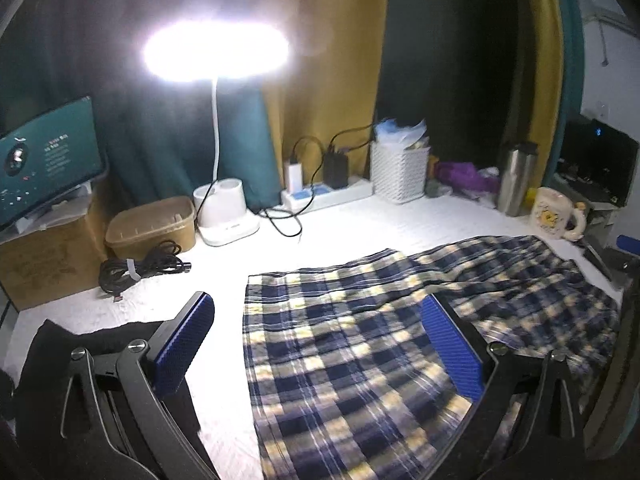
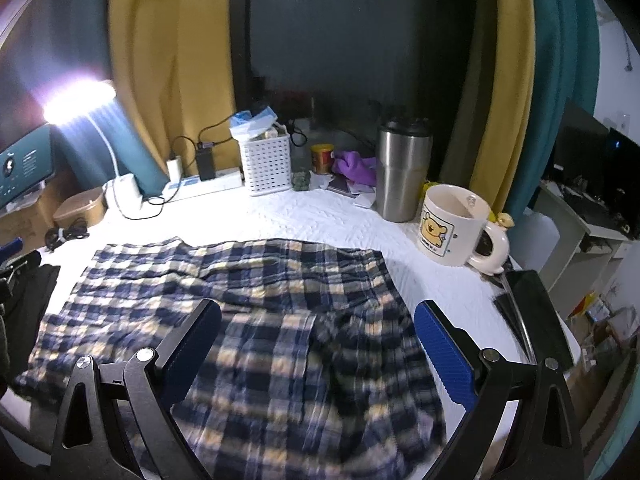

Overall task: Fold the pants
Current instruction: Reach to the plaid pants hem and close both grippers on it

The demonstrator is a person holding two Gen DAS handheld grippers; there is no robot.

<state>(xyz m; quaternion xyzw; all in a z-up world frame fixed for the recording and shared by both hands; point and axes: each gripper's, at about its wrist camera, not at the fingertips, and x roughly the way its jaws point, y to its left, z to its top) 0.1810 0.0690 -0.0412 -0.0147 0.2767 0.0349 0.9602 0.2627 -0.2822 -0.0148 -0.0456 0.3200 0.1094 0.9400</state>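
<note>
The blue, white and yellow plaid pants (image 1: 344,344) lie spread on the white table cover; they also show in the right wrist view (image 2: 256,304). My left gripper (image 1: 316,308) is open and empty above the pants' left end. My right gripper (image 2: 318,312) is open and empty above the pants' right part, near the waist. The other gripper's blue tip shows at the far left of the right wrist view (image 2: 12,246) and at the far right of the left wrist view (image 1: 628,244).
A lit desk lamp (image 1: 216,52), brown tub (image 1: 150,220), cable bundle (image 1: 140,268), power strip (image 1: 324,194), white basket (image 2: 266,164), steel tumbler (image 2: 402,172) and bear mug (image 2: 452,224) line the back. A black cloth (image 1: 92,336) lies left. A dark tablet (image 2: 532,304) lies right.
</note>
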